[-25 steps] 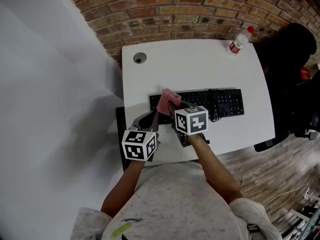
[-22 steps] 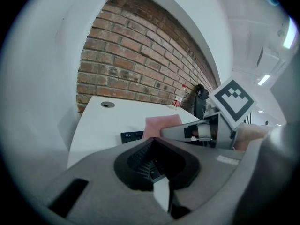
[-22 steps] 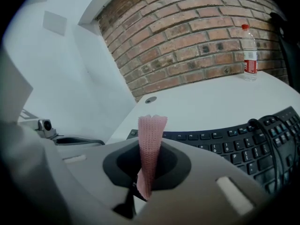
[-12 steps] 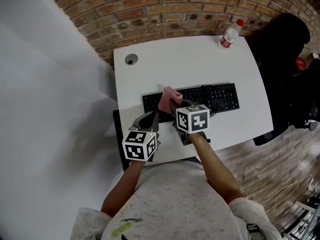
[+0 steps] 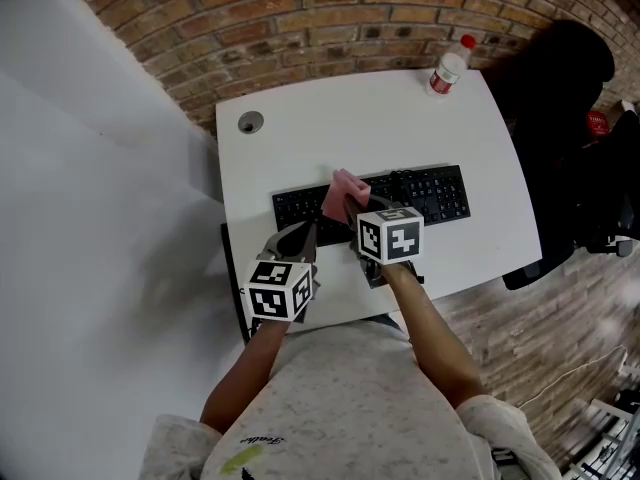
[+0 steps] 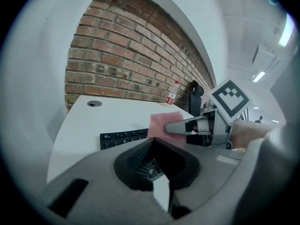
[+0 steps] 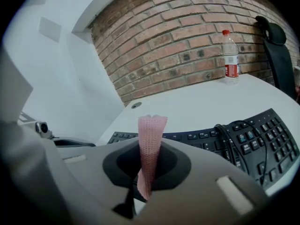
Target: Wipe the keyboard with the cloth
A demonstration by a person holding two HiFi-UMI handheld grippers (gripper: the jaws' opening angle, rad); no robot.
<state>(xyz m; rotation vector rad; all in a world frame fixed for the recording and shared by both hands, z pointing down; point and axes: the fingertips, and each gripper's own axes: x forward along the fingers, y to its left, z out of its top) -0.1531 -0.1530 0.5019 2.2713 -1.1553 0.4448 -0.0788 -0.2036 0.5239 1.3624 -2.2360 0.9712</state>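
A black keyboard (image 5: 425,194) lies across the white table (image 5: 330,128). My right gripper (image 5: 347,208) is shut on a pink cloth (image 5: 343,192), which it holds over the keyboard's left-middle keys; contact with the keys cannot be told. In the right gripper view the cloth (image 7: 150,139) stands pinched upright in the right gripper (image 7: 148,156), with the keyboard (image 7: 253,142) beyond. My left gripper (image 5: 300,238) hovers at the table's near edge, just left of the right one, shut and empty. The left gripper view shows the cloth (image 6: 161,123) over the keyboard (image 6: 119,137).
A water bottle (image 5: 446,66) stands at the table's far right corner, a round cable hole (image 5: 250,122) at the far left. A black cable (image 7: 228,137) loops over the keyboard. A black chair (image 5: 565,108) is to the right, a brick wall (image 5: 330,28) behind.
My right gripper has carried the cloth rightward along the keyboard. The head camera has shifted, so the table sits further left in view. The left gripper has stayed in place.
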